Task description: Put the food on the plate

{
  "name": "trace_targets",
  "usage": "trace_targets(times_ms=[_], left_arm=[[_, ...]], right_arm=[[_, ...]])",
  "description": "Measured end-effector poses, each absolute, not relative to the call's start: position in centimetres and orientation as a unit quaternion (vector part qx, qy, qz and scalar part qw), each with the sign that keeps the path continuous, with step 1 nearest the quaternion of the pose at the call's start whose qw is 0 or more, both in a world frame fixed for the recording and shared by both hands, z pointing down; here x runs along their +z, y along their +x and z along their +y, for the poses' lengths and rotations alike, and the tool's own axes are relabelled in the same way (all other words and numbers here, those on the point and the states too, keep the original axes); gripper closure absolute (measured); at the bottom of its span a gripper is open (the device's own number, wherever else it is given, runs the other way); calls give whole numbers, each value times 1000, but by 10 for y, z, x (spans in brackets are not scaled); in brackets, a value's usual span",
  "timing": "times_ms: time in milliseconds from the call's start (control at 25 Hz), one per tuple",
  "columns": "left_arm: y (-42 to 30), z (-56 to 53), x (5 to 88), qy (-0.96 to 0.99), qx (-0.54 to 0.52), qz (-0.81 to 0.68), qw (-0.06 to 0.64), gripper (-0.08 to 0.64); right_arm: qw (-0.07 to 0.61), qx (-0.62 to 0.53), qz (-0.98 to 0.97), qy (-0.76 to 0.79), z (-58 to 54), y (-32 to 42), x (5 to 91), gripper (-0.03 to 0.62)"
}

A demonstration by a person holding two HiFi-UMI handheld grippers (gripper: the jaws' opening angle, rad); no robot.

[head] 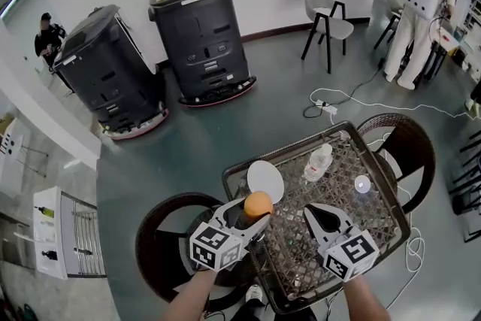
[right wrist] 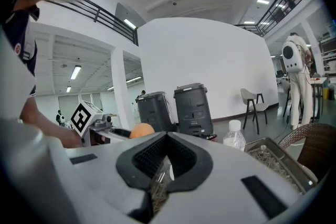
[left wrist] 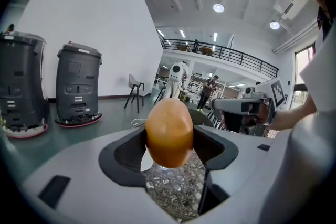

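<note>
**A:** Where was the food at that moment?

**B:** The left gripper point(head: 254, 216) had its jaws clamped on the orange food piece point(left wrist: 169, 132), a smooth, egg-shaped thing pinched across its middle. In the head view it hung at the near rim of the white plate point(head: 265, 181), not yet on it. How high it sat above the plate could not be told.

**A:** And the other one?

**B:** The right gripper point(head: 325, 219) hovered over the wicker table point(head: 376, 229), well to the side. Its jaws were drawn together with nothing between them.

**A:** So what did the observer worry about?

**B:** Mostly rolling. The piece looked round and slick, and the plate looked shallow. He judged that if the jaws opened while it hung above the plate or at the rim, it would likely roll straight off.

**A:** Off to where?

**B:** The plate lay near the table's far left corner, so a roll that way could have carried it over the edge to the floor. The other way lay the water bottle point(head: 319, 162).

**A:** Anything about the grip itself?

**B:** Only two narrow contact patches on a curved surface. A quick tilt of the wrist might have let it squirt out early. A low approach also risked the jaw tips shoving the plate toward the corner.
</note>
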State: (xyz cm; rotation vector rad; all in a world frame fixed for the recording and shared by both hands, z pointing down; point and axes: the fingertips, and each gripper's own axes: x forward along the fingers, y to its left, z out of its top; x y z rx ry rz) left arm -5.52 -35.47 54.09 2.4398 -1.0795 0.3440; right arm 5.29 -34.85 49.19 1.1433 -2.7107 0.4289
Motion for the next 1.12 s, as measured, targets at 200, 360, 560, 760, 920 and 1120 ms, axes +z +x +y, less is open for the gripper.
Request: trace_targets(times_ms=[200,360,560,760,920,1120], left_arm=[[-50,-390,583,873,159,-397,234,271],[-48,-417,614,862,188,-402,245,272],[-46,-441,648,847,225,-406,259,272],[-44,-454,674,833,259,-409,267,270],[-40,-462,689,823,288,-404,278,270],[-38,-467,704,807,339,-402,268,270]], right_arm=[[106,154,-910,370,-371,51,525,588],[118,165,-910,362,-381,51,545,588],[125,174,-909,357,-392,52,563,587],[123,185,-906,360,-403,53,573,588],[122,193,-906,356,-405,51,581,587],[122,201,-903,359,-404,56,588,588]])
